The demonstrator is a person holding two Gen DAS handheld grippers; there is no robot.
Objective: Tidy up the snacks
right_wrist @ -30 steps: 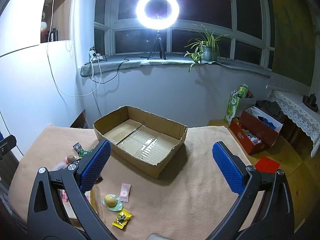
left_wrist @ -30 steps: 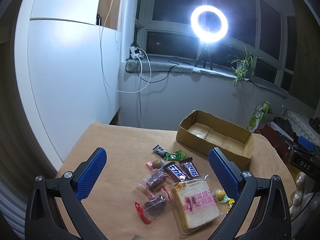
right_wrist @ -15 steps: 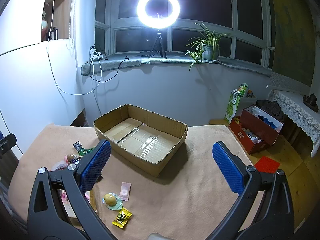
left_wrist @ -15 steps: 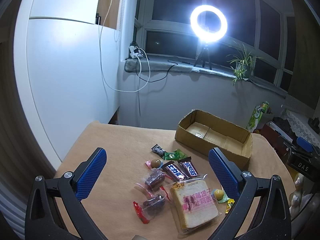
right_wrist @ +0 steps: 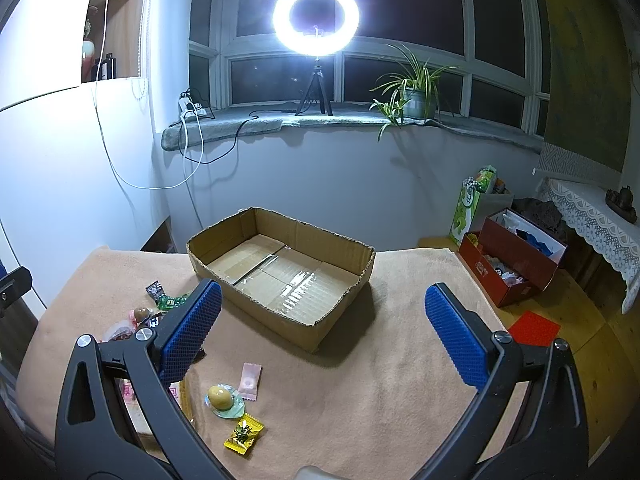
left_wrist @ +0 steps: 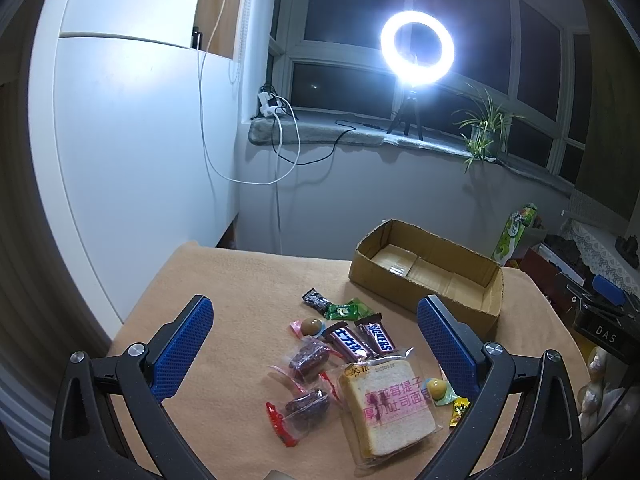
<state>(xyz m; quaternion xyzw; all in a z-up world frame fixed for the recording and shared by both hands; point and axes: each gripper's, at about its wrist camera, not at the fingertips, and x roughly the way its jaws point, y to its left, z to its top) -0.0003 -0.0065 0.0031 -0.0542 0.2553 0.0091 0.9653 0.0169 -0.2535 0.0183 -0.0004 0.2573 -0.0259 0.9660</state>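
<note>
An empty cardboard box [left_wrist: 430, 276] [right_wrist: 280, 276] stands at the far side of a table under a tan cloth [left_wrist: 240, 276]. Snacks lie scattered in front of it: a wrapped bread slice [left_wrist: 386, 408], two chocolate bars [left_wrist: 360, 340], two red date packs [left_wrist: 306, 380], green and dark candies [left_wrist: 336, 307]. In the right wrist view a pink candy [right_wrist: 250, 380], an egg-shaped sweet [right_wrist: 222, 398] and a yellow candy [right_wrist: 244, 434] lie near the front. My left gripper [left_wrist: 316, 340] hovers open above the snack pile. Beside the box, my right gripper [right_wrist: 320, 336] is open and holds nothing.
A ring light [right_wrist: 316, 20] on a tripod and a potted plant [right_wrist: 416, 88] stand on the windowsill behind. A red box [right_wrist: 516, 260] and a green bag [right_wrist: 472, 204] sit on the floor to the right. A white cabinet [left_wrist: 132, 160] stands left of the table.
Both views shift very slightly. The snacks and box stay where they were, and both grippers remain open.
</note>
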